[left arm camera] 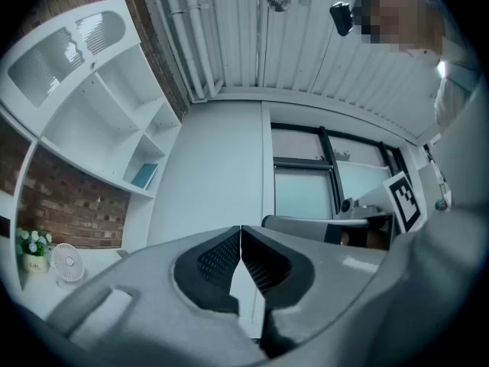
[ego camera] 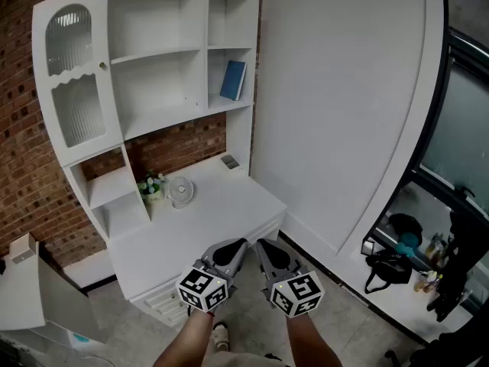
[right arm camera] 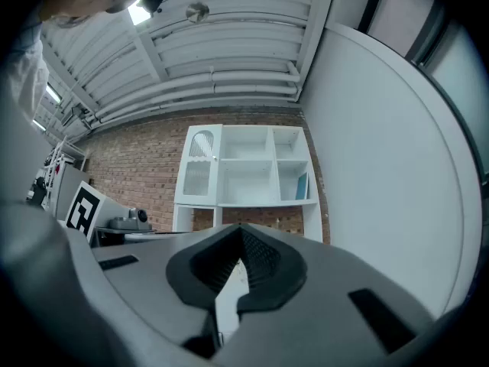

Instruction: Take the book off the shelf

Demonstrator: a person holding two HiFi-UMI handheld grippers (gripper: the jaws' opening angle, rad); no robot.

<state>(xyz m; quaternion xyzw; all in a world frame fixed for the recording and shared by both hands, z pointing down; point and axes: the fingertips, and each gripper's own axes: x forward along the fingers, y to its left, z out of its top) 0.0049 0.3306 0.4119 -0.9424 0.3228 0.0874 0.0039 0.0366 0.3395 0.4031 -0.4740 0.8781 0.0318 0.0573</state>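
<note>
Leaning in the lower right compartment of the white shelf unit (ego camera: 205,44), the blue book (ego camera: 233,80) stands on its short edge. Its long axis is close to upright, its top tips to our right toward the side wall, and its cover faces out at us. At the unit's left, a ribbed glass cupboard door (ego camera: 72,75) is shut. Down on the counter (ego camera: 221,205) under the shelves we've got a little pot of white flowers (ego camera: 153,186), a round fan (ego camera: 180,191) just beside it, and a small dark object (ego camera: 230,161) by the right upright; we can't tell what that one is. We're holding both tools low and side by side at the counter's near edge, well apart from the book. The left gripper (ego camera: 238,245) and right gripper (ego camera: 262,245) both aim up toward the shelves. The left fingers (left arm camera: 218,262) are pressed together with nothing between them, and the right fingers (right arm camera: 263,258) are together too
</note>
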